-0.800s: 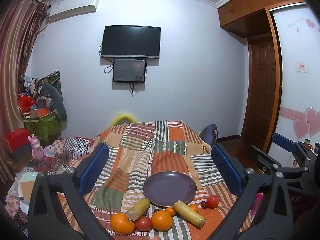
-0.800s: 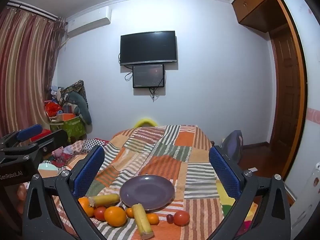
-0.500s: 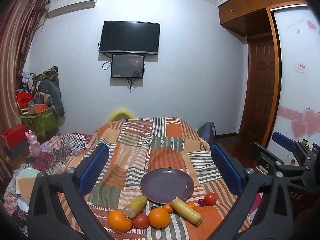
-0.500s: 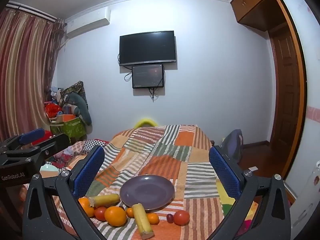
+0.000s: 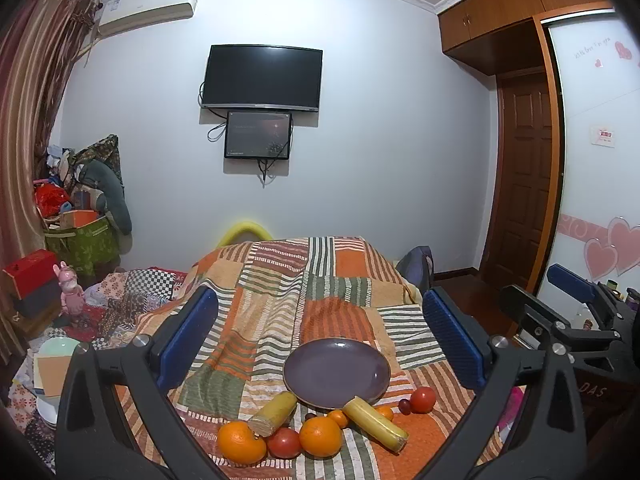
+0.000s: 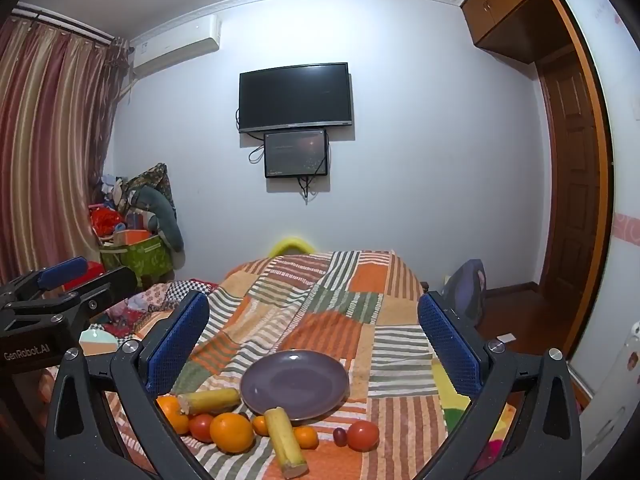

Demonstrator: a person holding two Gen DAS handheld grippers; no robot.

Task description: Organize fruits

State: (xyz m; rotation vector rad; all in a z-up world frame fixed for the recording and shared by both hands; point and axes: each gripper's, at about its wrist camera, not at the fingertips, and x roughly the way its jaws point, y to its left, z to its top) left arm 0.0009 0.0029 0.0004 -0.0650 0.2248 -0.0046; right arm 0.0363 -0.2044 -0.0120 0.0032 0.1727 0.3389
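Observation:
An empty purple plate (image 5: pixel 337 372) (image 6: pixel 294 384) lies on a striped patchwork blanket (image 5: pixel 280 296) (image 6: pixel 320 300). In front of it lie two oranges (image 5: pixel 240 441) (image 5: pixel 320 436), two yellow cane pieces (image 5: pixel 273 413) (image 5: pixel 375 422), red tomatoes (image 5: pixel 423 399) (image 5: pixel 284 443), small tangerines (image 5: pixel 338 417) and a dark grape (image 5: pixel 405 406). The same fruit shows in the right wrist view: an orange (image 6: pixel 232 432), cane (image 6: pixel 285 440), a tomato (image 6: pixel 362 435). My left gripper (image 5: pixel 320 340) and right gripper (image 6: pixel 312 340) are both open and empty, held above and short of the fruit.
A TV (image 5: pixel 262 78) and a small screen hang on the far wall. Piled bags and a green box (image 5: pixel 80 236) stand at the left, plates and clutter (image 5: pixel 52 364) at the lower left. A wooden door (image 5: pixel 520 184) is at the right.
Both grippers have barely shifted. The left wrist view has drifted slightly, so the plate and fruit sit a little higher and further left in it. Nothing was grasped or moved.

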